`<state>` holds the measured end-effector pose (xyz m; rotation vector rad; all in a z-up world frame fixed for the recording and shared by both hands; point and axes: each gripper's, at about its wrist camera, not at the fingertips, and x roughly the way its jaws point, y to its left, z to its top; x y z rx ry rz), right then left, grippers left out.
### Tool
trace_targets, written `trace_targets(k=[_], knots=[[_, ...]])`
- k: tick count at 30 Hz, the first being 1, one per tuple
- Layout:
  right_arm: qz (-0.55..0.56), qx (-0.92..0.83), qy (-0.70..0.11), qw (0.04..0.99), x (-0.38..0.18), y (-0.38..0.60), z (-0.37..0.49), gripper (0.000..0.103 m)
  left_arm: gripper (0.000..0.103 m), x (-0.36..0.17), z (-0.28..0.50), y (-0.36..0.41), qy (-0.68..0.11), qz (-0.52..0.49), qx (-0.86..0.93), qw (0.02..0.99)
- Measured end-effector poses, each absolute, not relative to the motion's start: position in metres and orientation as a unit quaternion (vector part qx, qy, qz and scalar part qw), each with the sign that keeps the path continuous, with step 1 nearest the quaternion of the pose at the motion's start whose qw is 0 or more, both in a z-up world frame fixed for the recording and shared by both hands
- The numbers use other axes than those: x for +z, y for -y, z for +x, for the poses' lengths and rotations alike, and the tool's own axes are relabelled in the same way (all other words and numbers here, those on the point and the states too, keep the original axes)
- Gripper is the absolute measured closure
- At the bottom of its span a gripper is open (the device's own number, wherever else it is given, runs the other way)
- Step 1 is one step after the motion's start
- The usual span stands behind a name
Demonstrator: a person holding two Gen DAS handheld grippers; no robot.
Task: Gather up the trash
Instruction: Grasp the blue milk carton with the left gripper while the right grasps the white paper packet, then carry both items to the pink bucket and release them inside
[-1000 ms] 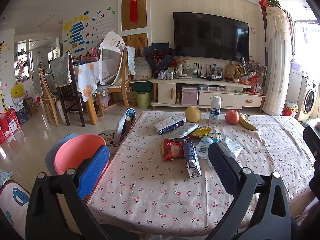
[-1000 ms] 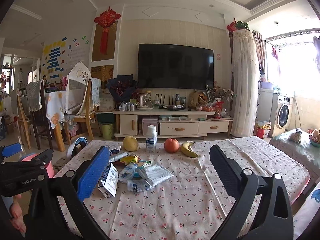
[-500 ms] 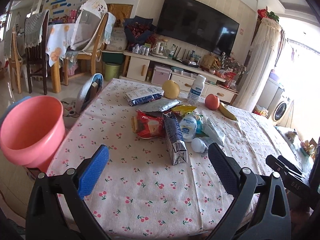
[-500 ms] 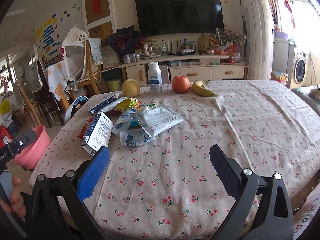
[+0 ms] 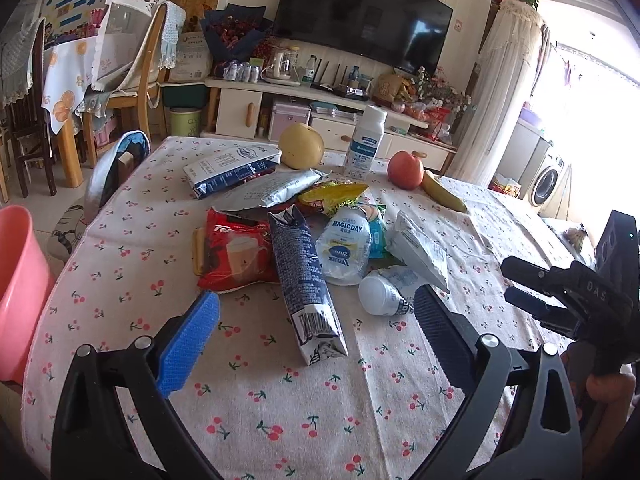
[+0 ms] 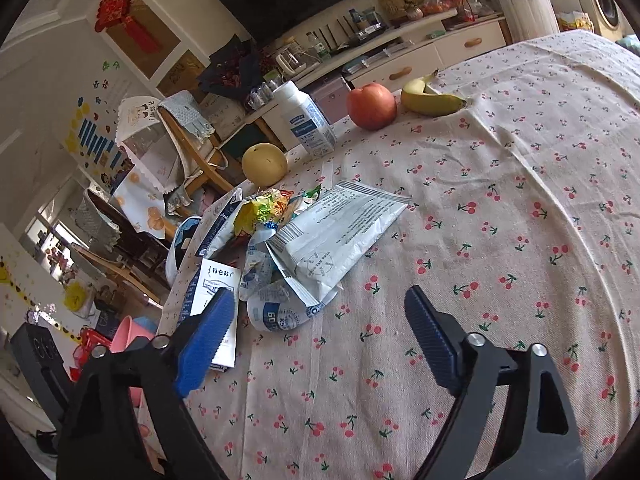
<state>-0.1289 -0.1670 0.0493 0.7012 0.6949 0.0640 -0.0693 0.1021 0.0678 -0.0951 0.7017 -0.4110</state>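
Note:
A pile of trash lies on the cherry-print tablecloth point(image 5: 280, 400): a dark blue milk carton point(image 5: 304, 280), a red snack bag point(image 5: 236, 252), a white pouch point(image 5: 346, 246), a small white bottle point(image 5: 384, 294), silver wrappers point(image 5: 418, 248) and a yellow wrapper point(image 5: 332, 196). My left gripper point(image 5: 316, 332) is open and empty, just in front of the carton. My right gripper point(image 6: 320, 328) is open and empty, close to a large white wrapper point(image 6: 336, 232) and a crushed pouch point(image 6: 276, 312). The right gripper also shows in the left wrist view point(image 5: 568, 296).
A pink bin point(image 5: 20, 288) stands on the floor at the table's left edge. A pear point(image 5: 301, 146), a white bottle point(image 5: 366, 142), an apple point(image 5: 405, 170) and a banana point(image 5: 442, 196) sit behind the pile. Chairs point(image 5: 132, 64) and a TV cabinet point(image 5: 312, 112) stand beyond.
Both grippers have tilted down and moved closer to the trash pile. The right gripper has also rolled to the left. Both stay open.

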Motion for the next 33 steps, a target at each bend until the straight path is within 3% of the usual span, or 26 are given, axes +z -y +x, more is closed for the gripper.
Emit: trace_targets(k=[7, 12, 18, 20, 25, 31, 33], knots=[[0.414, 0.051, -0.353, 0.838, 0.027, 0.182, -0.079, 0.023, 0.02, 0.052, -0.037, -0.089, -0.372, -0.038, -0.207, 0.904], [0.438, 0.047, -0.364, 0.821, 0.016, 0.186, -0.053, 0.033, 0.034, 0.045, -0.02, -0.086, -0.387, -0.037, -0.206, 0.898], [0.418, 0.024, -0.372, 0.829, 0.01, 0.182, -0.028, 0.032, 0.06, 0.029, -0.005, -0.084, -0.424, -0.047, -0.205, 0.881], [0.388, 0.018, -0.375, 0.842, 0.016, 0.175, -0.021, 0.024, 0.069, 0.025, -0.002, -0.086, -0.431, -0.056, -0.205, 0.877], [0.324, -0.006, -0.375, 0.868, 0.022, 0.159, -0.007, 0.009, 0.071, 0.03, -0.007, -0.093, -0.42, -0.068, -0.209, 0.88], [0.25, -0.032, -0.396, 0.883, 0.019, 0.145, 0.004, 0.008, 0.072, 0.039, -0.009, -0.111, -0.405, -0.1, -0.215, 0.883], [0.225, -0.046, -0.401, 0.887, 0.019, 0.142, 0.007, 0.012, 0.072, 0.043, -0.009, -0.117, -0.398, -0.108, -0.216, 0.885]])
